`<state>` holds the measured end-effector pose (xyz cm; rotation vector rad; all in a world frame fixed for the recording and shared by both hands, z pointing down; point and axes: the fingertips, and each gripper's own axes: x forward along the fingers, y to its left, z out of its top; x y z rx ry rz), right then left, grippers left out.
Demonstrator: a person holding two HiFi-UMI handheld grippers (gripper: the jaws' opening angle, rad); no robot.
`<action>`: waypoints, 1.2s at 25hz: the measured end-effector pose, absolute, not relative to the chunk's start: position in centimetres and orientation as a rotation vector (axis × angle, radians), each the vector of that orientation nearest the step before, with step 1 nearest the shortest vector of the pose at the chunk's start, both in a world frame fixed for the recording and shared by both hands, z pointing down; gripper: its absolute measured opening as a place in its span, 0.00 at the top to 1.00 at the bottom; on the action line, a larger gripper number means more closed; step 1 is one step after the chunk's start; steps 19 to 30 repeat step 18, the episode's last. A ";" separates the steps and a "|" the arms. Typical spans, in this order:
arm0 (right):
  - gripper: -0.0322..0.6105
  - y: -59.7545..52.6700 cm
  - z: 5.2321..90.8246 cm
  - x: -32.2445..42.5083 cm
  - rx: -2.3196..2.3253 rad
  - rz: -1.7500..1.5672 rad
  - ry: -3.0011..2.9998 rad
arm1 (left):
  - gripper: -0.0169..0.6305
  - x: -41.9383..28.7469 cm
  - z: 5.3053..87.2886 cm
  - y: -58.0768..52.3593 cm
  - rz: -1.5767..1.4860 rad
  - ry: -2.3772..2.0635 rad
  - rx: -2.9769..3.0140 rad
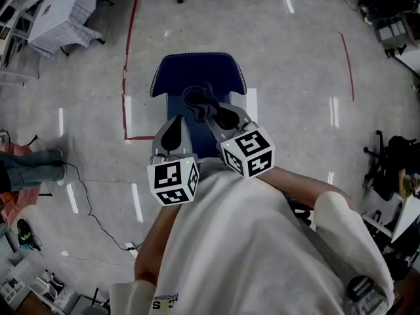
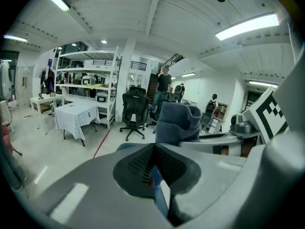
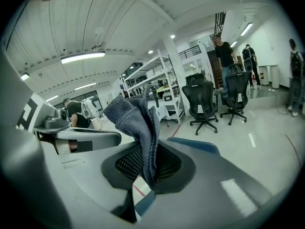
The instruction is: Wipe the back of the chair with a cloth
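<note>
Pinching one cloth (image 3: 137, 120), right gripper (image 3: 148, 165) hangs over one blue chair (image 1: 197, 67); left gripper (image 2: 153, 167) closed, empty

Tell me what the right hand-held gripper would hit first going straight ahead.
Probably the blue chair's back: the right hand-held gripper, shut on the cloth, points straight at it. Depth is unclear, so it might skim over the top.

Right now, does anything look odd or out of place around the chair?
Nothing stands out. The right gripper is shut on the cloth, which sticks up bunched; the left gripper is shut and empty; the blue chair below looks intact.
</note>
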<state>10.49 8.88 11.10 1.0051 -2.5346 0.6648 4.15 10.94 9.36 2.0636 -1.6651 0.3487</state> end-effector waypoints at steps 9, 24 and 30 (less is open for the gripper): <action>0.84 8.1 11.4 11.3 1.029 0.688 -2.511 | 0.97 5.3 9.8 10.4 0.377 -1.620 2.087; 0.84 7.6 12.3 11.4 1.064 0.738 -2.482 | 0.97 5.0 10.3 10.3 0.360 -1.592 2.094; 0.84 7.6 12.3 11.4 1.064 0.738 -2.482 | 0.97 5.0 10.3 10.3 0.360 -1.592 2.094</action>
